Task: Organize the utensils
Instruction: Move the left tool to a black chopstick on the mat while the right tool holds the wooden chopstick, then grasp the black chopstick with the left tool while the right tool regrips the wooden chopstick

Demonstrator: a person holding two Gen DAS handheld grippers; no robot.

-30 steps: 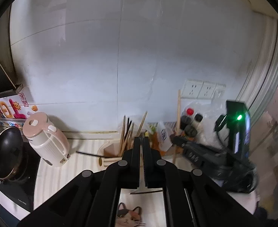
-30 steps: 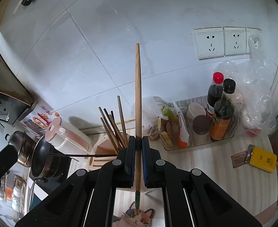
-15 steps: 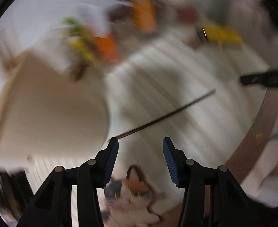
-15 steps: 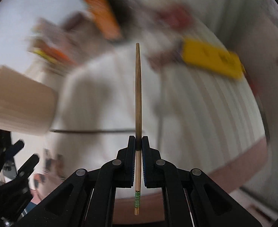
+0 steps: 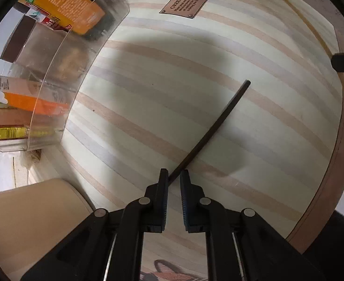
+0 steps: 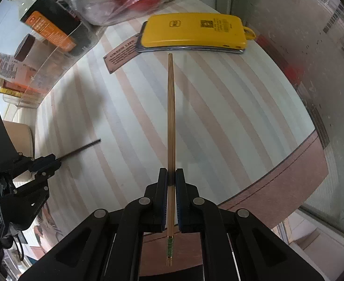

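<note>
At twelve o'clock, a brown tag (image 5: 183, 4) reads "GREEN LIFE". Your left gripper (image 5: 172, 177), jaws parted, straddles a thin dark chopstick (image 5: 215, 125) on striped cloth; your right gripper (image 6: 171, 178) clenches ridged bamboo chopsticks (image 6: 170, 107).

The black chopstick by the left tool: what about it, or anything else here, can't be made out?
- Black chopstick: left wrist view, near end hidden behind the left tool; actual contact unclear.
- Beige holder: left wrist view, cut off by the frame edge; contents unseen.
- Brown label: right wrist view, small print unreadable, partly under the yellow case.
- Clear bin: left wrist view, contents distorted.
</note>
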